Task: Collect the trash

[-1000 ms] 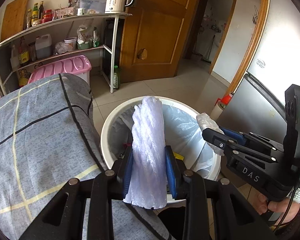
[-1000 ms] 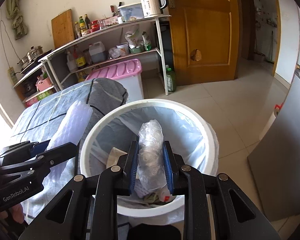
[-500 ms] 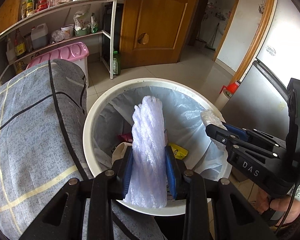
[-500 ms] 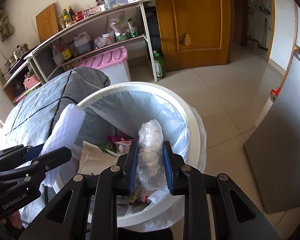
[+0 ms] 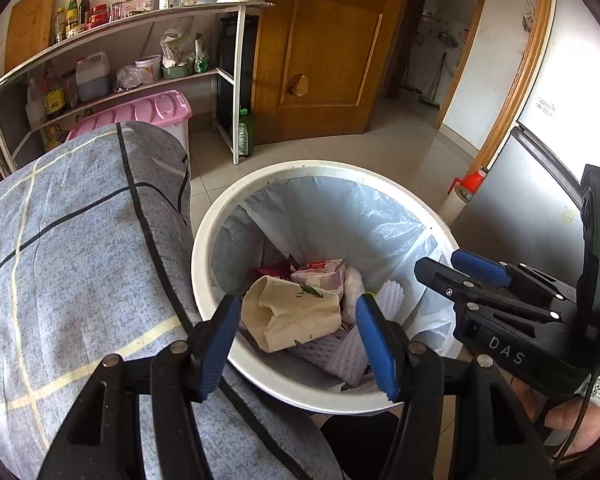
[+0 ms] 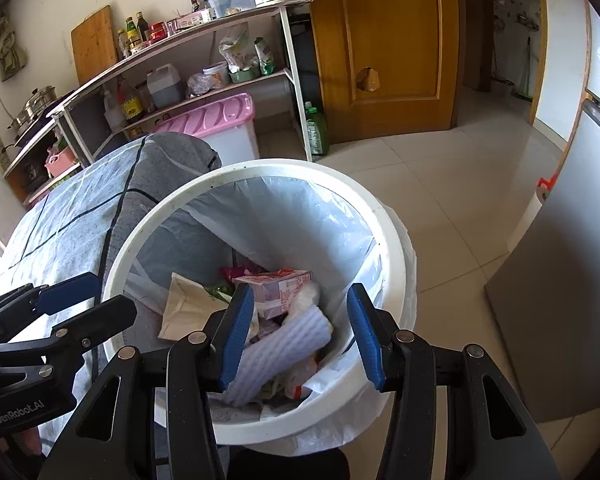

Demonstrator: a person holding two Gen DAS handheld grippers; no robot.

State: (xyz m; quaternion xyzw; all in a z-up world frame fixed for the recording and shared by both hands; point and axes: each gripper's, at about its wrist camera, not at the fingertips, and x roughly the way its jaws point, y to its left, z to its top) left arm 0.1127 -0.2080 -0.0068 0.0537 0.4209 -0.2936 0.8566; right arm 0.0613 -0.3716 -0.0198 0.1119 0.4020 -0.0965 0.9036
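Observation:
A white round trash bin [image 5: 236,200] lined with a clear bag stands on the floor; it also shows in the right wrist view [image 6: 396,240]. Inside lie the white foam wrap [image 6: 276,352], crumpled clear plastic [image 6: 306,296], a pink carton [image 6: 276,288] and brown paper [image 5: 292,316]. The foam wrap also shows in the left wrist view [image 5: 344,354]. My left gripper [image 5: 298,346] is open and empty above the bin's near rim. My right gripper [image 6: 298,330] is open and empty above the bin.
A table with a grey checked cloth [image 5: 72,248] touches the bin's left side. Behind are a white shelf rack [image 5: 236,80], a pink-lidded box [image 5: 140,110], a green bottle [image 5: 244,136] and a wooden door [image 5: 320,48]. A grey fridge [image 5: 540,208] stands at right.
Both grippers opened. The foam wrap left my left gripper and the clear plastic left my right gripper; both now lie in the bin.

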